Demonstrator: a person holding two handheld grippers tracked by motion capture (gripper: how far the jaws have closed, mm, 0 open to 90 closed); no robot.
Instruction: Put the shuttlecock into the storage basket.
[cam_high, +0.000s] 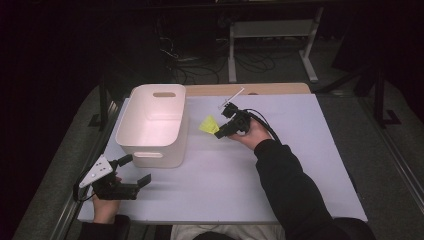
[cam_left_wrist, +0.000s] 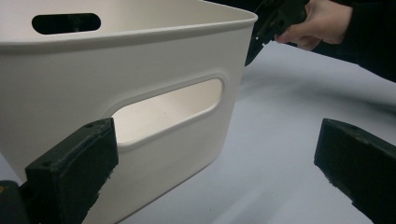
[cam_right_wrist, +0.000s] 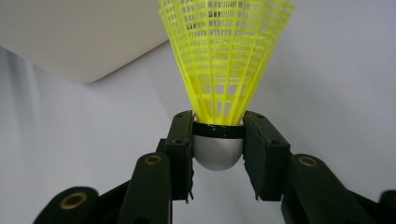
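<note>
The right gripper (cam_right_wrist: 218, 154) clamped a yellow plastic mesh shuttlecock (cam_right_wrist: 224, 60) by its grey rounded base, at three o'clock of the white plastic bin (cam_high: 155, 125); the left gripper (cam_left_wrist: 215, 172) gaped empty.

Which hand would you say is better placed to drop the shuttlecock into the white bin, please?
Right, probably. The right gripper is already shut on the yellow shuttlecock beside the white bin. The left gripper is open, holding nothing, near the bin's front.

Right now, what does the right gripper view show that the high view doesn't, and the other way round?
Right gripper view alone: the shuttlecock's grey rounded base pinched between the right hand-held gripper's two jaws. High view alone: the open left hand-held gripper near the bin's front, and the bin's handle slots. Both share the yellow shuttlecock, the white bin beside it and the pale table.
</note>
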